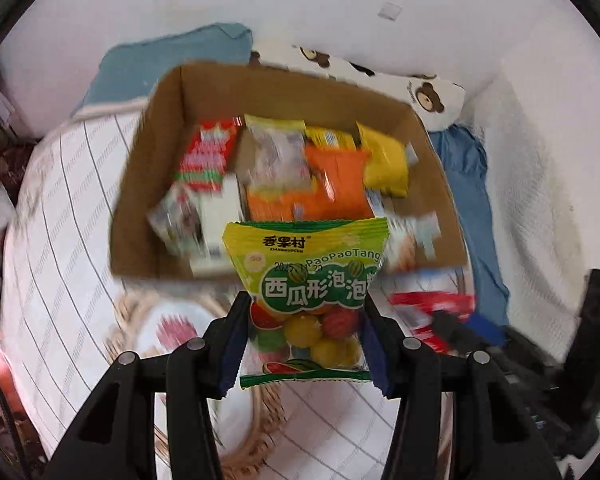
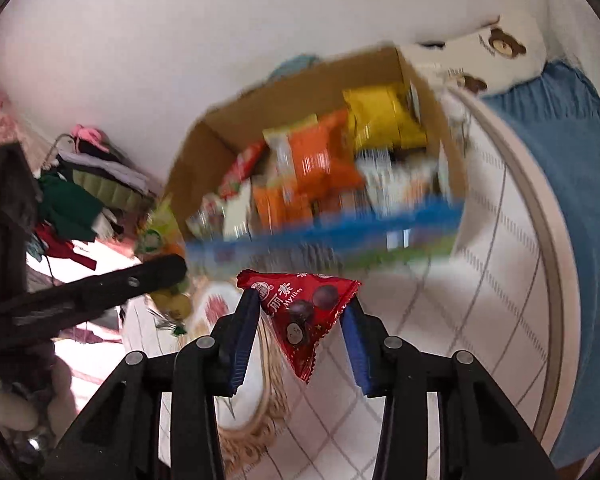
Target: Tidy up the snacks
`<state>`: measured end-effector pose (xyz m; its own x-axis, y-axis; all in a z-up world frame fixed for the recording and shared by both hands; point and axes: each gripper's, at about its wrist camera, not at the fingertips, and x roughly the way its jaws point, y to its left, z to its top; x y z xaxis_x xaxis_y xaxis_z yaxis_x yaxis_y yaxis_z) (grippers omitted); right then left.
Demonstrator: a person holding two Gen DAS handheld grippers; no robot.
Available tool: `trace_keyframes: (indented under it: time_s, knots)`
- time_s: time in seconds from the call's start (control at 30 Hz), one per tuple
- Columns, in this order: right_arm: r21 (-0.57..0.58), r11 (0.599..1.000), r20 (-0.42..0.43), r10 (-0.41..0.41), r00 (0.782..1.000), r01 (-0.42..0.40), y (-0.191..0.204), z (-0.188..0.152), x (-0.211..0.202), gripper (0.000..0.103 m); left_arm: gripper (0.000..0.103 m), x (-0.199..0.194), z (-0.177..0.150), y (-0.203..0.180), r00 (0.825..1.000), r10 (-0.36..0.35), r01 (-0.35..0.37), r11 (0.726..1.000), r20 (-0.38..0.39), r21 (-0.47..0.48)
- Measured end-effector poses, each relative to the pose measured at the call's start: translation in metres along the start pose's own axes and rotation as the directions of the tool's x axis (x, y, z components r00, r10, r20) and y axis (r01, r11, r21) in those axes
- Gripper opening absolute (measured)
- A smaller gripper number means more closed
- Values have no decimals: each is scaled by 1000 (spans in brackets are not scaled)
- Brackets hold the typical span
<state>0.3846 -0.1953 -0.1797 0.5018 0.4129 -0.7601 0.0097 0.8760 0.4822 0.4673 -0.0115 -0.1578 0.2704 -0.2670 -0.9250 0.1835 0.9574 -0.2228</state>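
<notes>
The left gripper (image 1: 306, 336) is clamped on a watermelon bubble-gum bag (image 1: 306, 280): light, crinkly film over hard, loose gumballs, best pinched across its sides. Its long axis runs 6 to 12 o'clock, header toward the cardboard box (image 1: 172, 96) at 12. The right gripper (image 2: 302, 332) is closed on a red chocolate packet (image 2: 304, 312), slippery and light, its tip pointing to 6.

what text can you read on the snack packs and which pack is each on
"香果村", "PaoPaoTang", "西瓜形泡泡", partly hidden date "2025": green gum bag in the left gripper.
"Mylikes", "丽素": red chocolate packet in the right gripper.
Packs in the cardboard box: too blurred.
</notes>
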Motion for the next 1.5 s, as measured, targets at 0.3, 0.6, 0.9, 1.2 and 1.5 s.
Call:
trace_keyframes:
  time_s: [0.3,0.6,0.9,1.2,1.5]
  knots:
    - [-46,980,37,-190,981,192,-20,106,41,43,49,46,95,8,991,132,-130,990,-36,55]
    - [-36,963,-82,-270,959,268,-42,137,98,43,49,114,130,30,973,161,-161,987,-164,12]
    - [-68,942,-176,-336,925,329,-29,141,126,99,92,130,131,42,961,158,-172,984,-226,-44]
    - [-89,933,-227,-361,905,350,-18,137,133,99,93,108,118,35,967,157,-166,986,-200,-28]
    - [-100,928,-203,-372,906,358,-12,130,123,99,93,83,96,29,977,155,-159,987,-146,-15]
